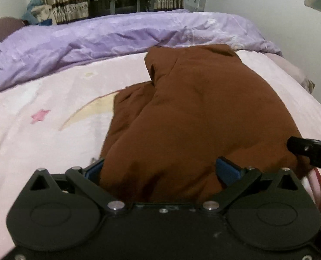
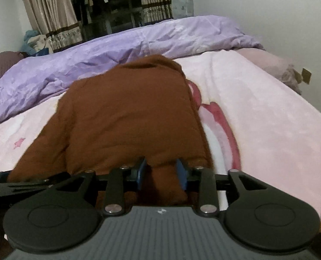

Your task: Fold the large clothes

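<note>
We have the brown jacket (image 1: 195, 112) lying on the pink bed (image 1: 41, 143), its collar toward the purple duvet (image 1: 95, 41); left gripper (image 1: 162, 173) jaws wide around its hem, right gripper (image 2: 161, 173) jaws narrow, cloth bunched between; we'd lift both corners level, keeping the fold square.

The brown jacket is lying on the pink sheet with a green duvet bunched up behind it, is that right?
Not quite. The duvet bunched behind the brown jacket is purple, not green, as the right wrist view shows. The jacket does lie on the pink sheet.
</note>
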A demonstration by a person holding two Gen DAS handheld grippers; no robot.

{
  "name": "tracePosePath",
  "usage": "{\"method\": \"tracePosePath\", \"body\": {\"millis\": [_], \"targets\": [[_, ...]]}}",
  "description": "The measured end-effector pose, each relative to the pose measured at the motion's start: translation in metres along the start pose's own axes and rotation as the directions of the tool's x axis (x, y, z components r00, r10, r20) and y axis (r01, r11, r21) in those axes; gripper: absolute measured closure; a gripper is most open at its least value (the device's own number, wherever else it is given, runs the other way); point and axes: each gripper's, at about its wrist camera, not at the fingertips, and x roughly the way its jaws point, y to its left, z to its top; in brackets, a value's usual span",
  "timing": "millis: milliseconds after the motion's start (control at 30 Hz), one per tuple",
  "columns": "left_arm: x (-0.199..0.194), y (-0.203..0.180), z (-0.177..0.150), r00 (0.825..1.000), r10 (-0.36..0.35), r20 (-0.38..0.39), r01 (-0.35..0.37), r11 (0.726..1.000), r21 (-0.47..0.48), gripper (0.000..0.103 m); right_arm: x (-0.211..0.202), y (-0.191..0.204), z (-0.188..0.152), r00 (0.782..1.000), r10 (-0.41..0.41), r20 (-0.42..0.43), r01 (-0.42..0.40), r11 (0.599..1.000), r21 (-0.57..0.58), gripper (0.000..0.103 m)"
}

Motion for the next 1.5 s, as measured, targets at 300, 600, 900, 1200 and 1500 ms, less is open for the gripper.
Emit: {"method": "tracePosePath", "body": {"millis": [300,600,900,1200,1500], "targets": [[-0.084,-0.004,-0.014,0.999,0.017,0.028,-0.017,0.999,-0.031,0.0,-0.07,-0.002,-0.023,1.0,-0.029,0.009,0.029,0.999,-0.037,0.015],[-0.11,-0.018,-0.047,0.998,0.032,0.049,-0.032,0.999,0.003,0.0,-0.098,0.007,-0.049,0.999,-0.015,0.029,0.017,0.997,-0.069,0.013],[-0.108,-0.021,-0.062,0.999,0.03,0.042,-0.03,1.0,-0.001,0.0,-0.103,0.008,-0.059,0.998,-0.034,0.046,0.037,0.998,-0.059,0.013],[-0.118,-0.017,-0.063,0.998,0.032,0.054,-0.031,0.999,-0.02,0.0,-0.105,0.013,-0.062,0.999,-0.027,0.045,0.031,0.996,-0.079,0.013],[-0.125,-0.017,-0.063,0.997,0.035,0.07,-0.033,0.999,-0.028,0.0,-0.108,0.012,-0.063,0.999,-0.017,0.048,0.02,0.997,-0.076,0.013]]}}
